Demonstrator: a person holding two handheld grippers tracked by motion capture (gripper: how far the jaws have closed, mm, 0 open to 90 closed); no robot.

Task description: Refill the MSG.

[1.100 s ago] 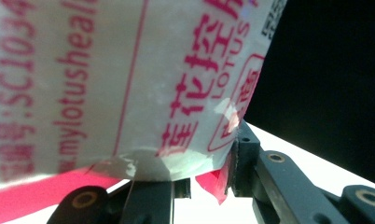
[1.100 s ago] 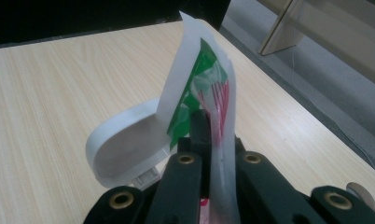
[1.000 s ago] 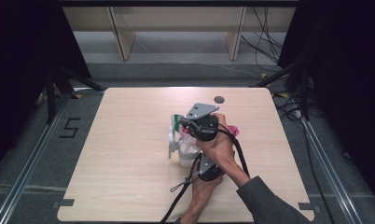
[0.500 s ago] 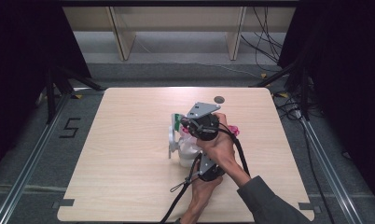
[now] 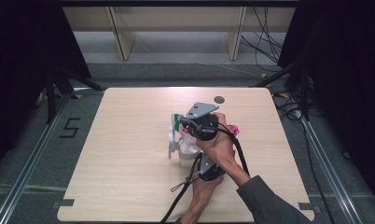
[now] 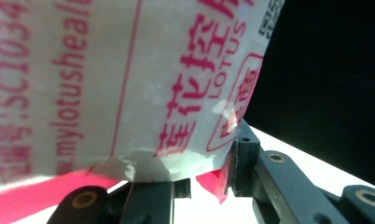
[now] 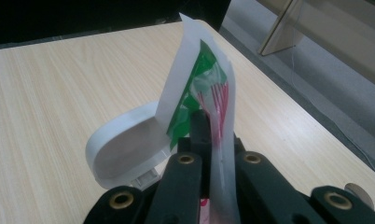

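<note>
Glossy plastic pouch [image 6: 129, 79]; smooth white plastic lid [image 7: 125, 144]; matt wood-grain table [image 5: 125, 154].

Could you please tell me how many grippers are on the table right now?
2: the left gripper nearer the person, the right gripper beyond it, both at the packet.

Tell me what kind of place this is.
Probably a lab or recording setup, not a home: a bare wooden table ringed by black curtains, metal floor rails, loose cables, and a "5" marked on the floor.
</note>
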